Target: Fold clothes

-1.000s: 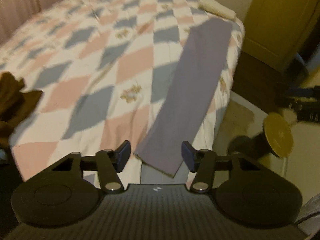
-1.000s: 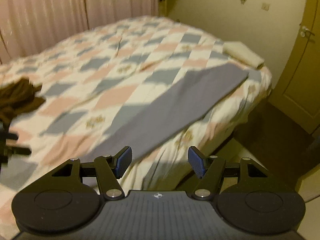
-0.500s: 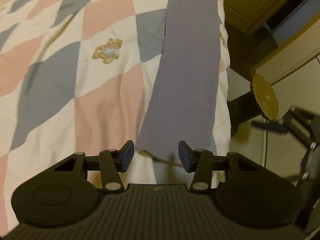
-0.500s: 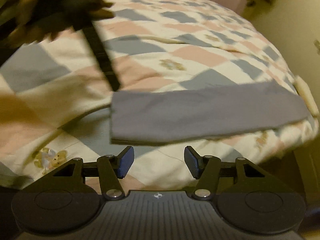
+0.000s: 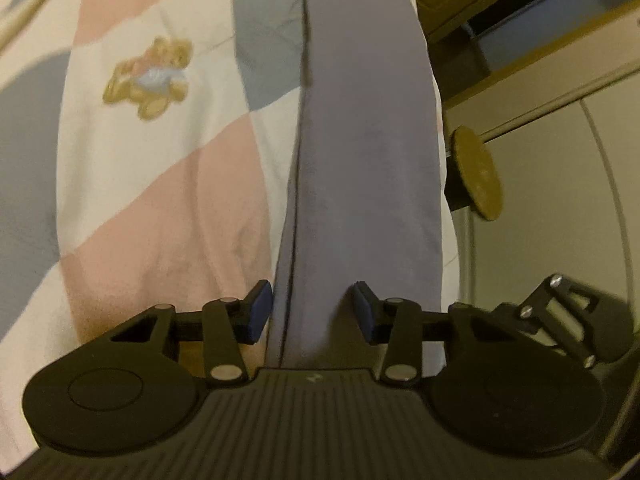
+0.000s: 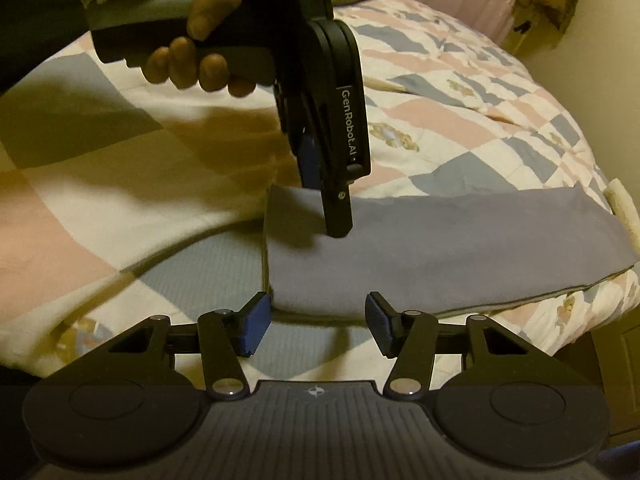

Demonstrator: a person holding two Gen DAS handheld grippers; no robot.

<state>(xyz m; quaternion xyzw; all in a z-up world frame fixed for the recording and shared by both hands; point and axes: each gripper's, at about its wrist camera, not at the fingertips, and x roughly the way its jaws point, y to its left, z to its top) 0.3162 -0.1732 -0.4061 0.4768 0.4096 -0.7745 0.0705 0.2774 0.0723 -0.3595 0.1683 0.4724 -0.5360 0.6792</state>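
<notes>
Both tools have dropped from above the bed to the near end of the folded grey garment [image 5: 360,152] since the earlier frames, their jaws closing somewhat as they came. That long strip lies flat along the edge of the patchwork quilt [image 5: 160,184], which carries a teddy bear motif [image 5: 150,76]. With the cloth's end between its blue pads, the left tool [image 5: 311,312] has not pinched it and stands open. Likewise open, the right tool [image 6: 318,322] hovers at the corner nearest it. A hand [image 6: 200,40] holds the left tool's handle.
</notes>
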